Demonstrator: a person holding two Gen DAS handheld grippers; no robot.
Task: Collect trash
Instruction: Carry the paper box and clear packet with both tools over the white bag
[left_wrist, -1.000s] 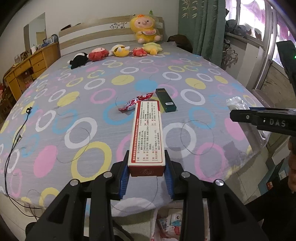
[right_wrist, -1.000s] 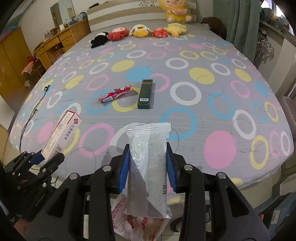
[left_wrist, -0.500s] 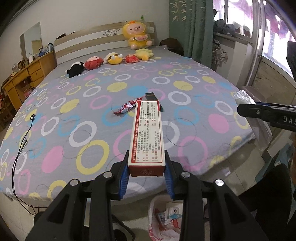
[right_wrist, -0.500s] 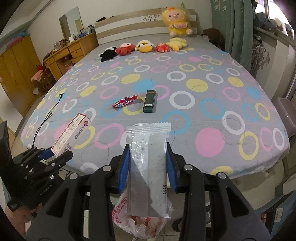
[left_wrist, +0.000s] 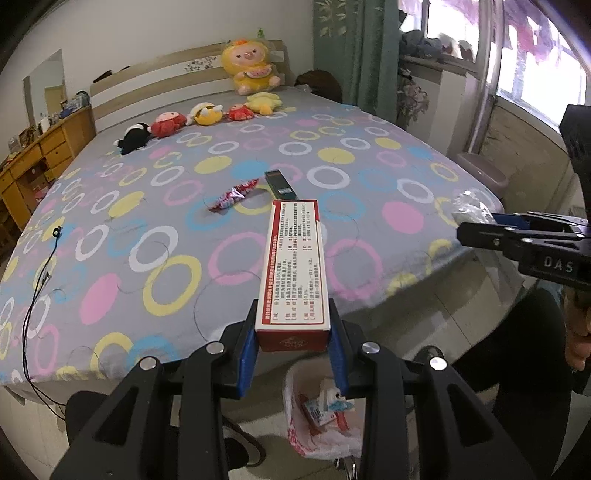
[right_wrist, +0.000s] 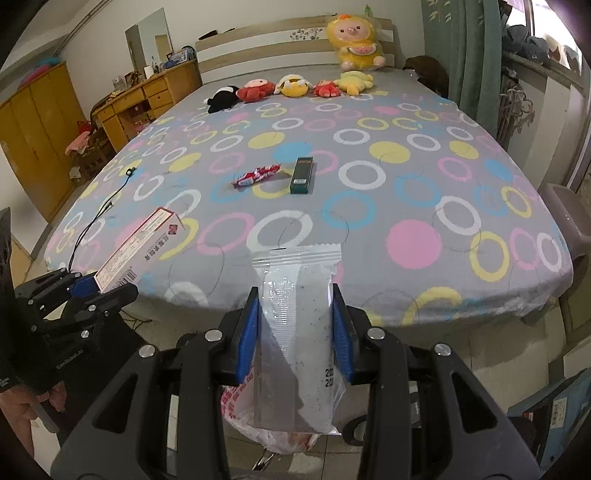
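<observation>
My left gripper (left_wrist: 293, 343) is shut on a long red and white carton (left_wrist: 293, 266), held past the foot of the bed; it also shows in the right wrist view (right_wrist: 133, 251). My right gripper (right_wrist: 295, 332) is shut on a clear speckled plastic packet (right_wrist: 297, 332). A white and red trash bag (left_wrist: 321, 421) lies on the floor below both grippers, and in the right wrist view the trash bag (right_wrist: 269, 432) shows under the packet. A red snack wrapper (right_wrist: 257, 175) and a dark green box (right_wrist: 302, 175) lie on the bed.
The bed (right_wrist: 424, 184) has a grey cover with coloured rings. Plush toys (right_wrist: 291, 86) line the headboard. A black cable (left_wrist: 40, 280) runs over the bed's left edge. Wooden drawers (right_wrist: 147, 99) stand left; a curtain and a pink bin (left_wrist: 480, 171) stand right.
Both grippers have drawn back and away from the bed with their loads; the bed's foot edge, the floor and the trash bag now show below them.
</observation>
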